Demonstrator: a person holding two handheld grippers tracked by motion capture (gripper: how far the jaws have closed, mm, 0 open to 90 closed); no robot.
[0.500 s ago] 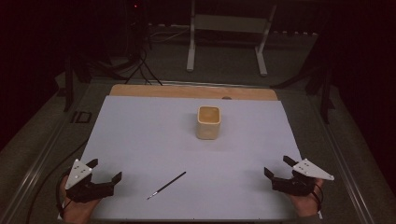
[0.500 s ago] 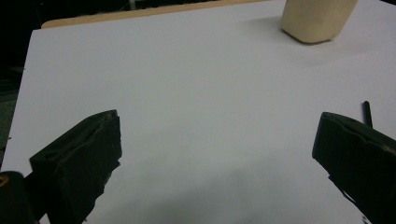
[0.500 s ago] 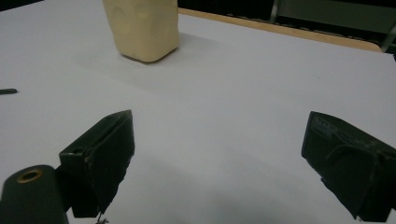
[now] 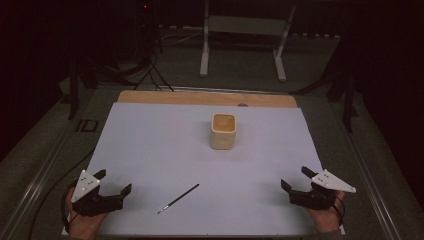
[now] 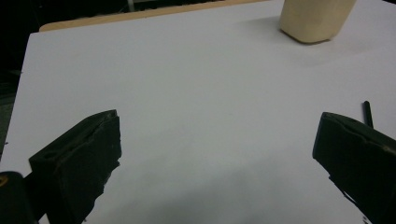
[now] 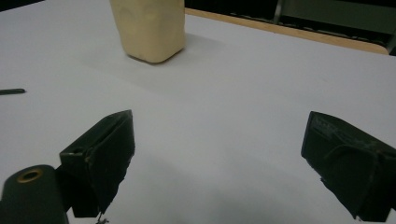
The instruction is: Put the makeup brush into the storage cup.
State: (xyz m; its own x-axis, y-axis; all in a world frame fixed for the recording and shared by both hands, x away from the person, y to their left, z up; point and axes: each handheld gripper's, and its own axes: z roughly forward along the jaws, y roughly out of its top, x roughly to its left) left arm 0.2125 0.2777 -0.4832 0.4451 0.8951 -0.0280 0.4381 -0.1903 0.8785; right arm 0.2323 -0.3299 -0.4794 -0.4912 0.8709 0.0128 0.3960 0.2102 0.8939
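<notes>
**A:** How far along does this look to you?

**B:** Right at the start, I'd say. The thin dark brush (image 4: pixel 178 198) lies flat on the white sheet (image 4: pixel 165 145) near the front edge of the desk (image 4: pixel 200 98), bare paper all round it. Nothing touches it.

**A:** And the cup?

**B:** The pale square cup (image 4: pixel 223 131) stands upright farther back, about the middle of the sheet, well apart from the brush. From the high view its inside looks empty, though the light is dim enough that I would not swear to it.

**A:** The grippers?

**B:** The left gripper (image 4: pixel 115 183) rests low at the near left corner of the sheet, the right gripper (image 4: pixel 296 179) at the near right corner. Both sets of jaws stand wide with only white paper between them. In the left gripper view the brush's blunt end (image 5: pixel 367 113) shows just above the right-hand jaw, so that gripper is the nearer one, but it is beside the brush, not around it.

**A:** So what is done?

**B:** As far as I can judge, nothing. The brush is not picked up, and the cup is untouched.

**A:** What is left?

**B:** My guess is everything: reach to the brush, close on its slim handle, lift it, and carry it to the cup. A thin stick lying flat on paper could roll or slip when pinched.
</notes>
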